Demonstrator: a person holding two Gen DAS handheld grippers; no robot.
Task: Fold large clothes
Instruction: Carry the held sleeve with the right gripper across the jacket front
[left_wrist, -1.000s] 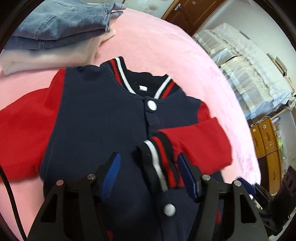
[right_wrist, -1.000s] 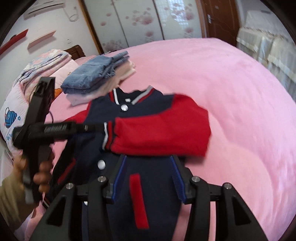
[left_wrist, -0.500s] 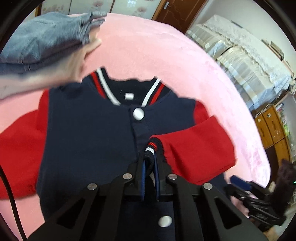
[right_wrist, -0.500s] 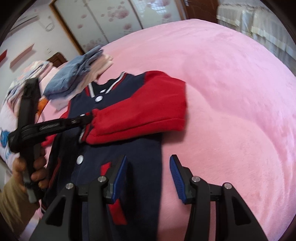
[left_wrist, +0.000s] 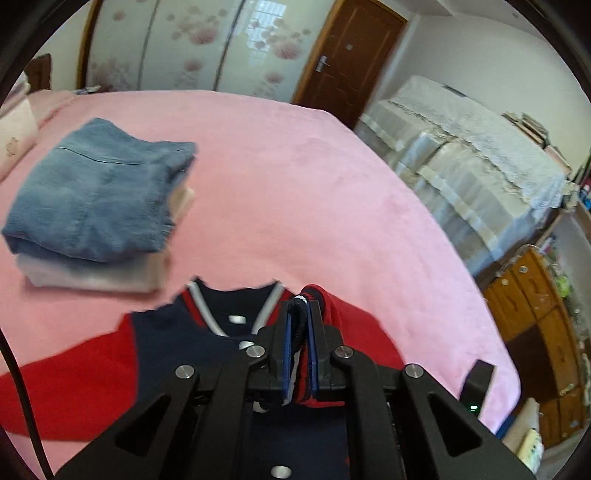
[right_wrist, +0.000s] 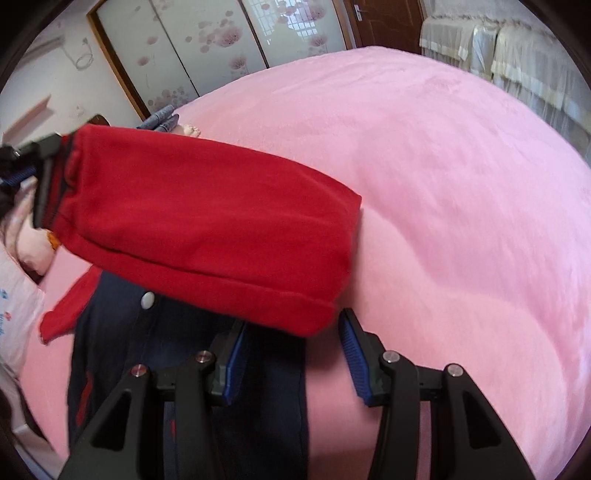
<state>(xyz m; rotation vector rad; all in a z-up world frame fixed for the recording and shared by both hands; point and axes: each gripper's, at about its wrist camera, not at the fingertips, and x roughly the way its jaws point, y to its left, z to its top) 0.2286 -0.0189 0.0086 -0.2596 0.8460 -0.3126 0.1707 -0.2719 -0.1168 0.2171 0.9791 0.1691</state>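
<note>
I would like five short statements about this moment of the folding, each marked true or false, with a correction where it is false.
1. The left tool is shut on the striped cuff of the red sleeve. True.
2. The right tool is shut on the jacket's hem. False: its jaws stand open and hold nothing.
3. Folded blue jeans lie on top of a pale folded garment. True.
4. The jacket lies on a green blanket. False: the pink blanket is under it.
5. The red sleeve lies flat on the bed. False: it is lifted above the jacket's navy body.
</note>
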